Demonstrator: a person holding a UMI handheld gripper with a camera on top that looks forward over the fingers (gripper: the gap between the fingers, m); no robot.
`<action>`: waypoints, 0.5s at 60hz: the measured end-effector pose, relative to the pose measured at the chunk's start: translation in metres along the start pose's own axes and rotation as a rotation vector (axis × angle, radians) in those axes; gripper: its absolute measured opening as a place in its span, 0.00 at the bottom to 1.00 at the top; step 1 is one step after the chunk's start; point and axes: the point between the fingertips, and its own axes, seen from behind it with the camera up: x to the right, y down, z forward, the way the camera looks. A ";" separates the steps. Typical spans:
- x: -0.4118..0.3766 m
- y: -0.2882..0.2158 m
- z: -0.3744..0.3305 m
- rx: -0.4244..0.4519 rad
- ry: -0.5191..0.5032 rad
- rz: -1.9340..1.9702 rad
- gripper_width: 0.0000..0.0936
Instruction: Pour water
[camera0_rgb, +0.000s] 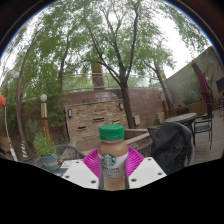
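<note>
A bottle (112, 158) with a green cap, a tan drink inside and a green round logo on its label stands upright between my gripper's (112, 166) two fingers. The pink pads (93, 160) press against both sides of the bottle. The bottle is held up in the air, with the patio scene behind it. The bottom of the bottle is hidden below the fingers.
Outdoors on a patio. A brick outdoor fireplace (95, 110) stands far ahead. A covered black grill (172, 143) is to the right, with a dark table and chairs (195, 122) beyond it. A potted plant (45, 150) sits to the left. Tall trees (110, 40) rise overhead.
</note>
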 end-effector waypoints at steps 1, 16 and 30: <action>0.011 0.009 -0.001 -0.015 0.016 -0.028 0.31; 0.093 0.117 0.005 -0.172 0.079 -0.126 0.31; 0.095 0.120 0.013 -0.133 0.081 -0.139 0.31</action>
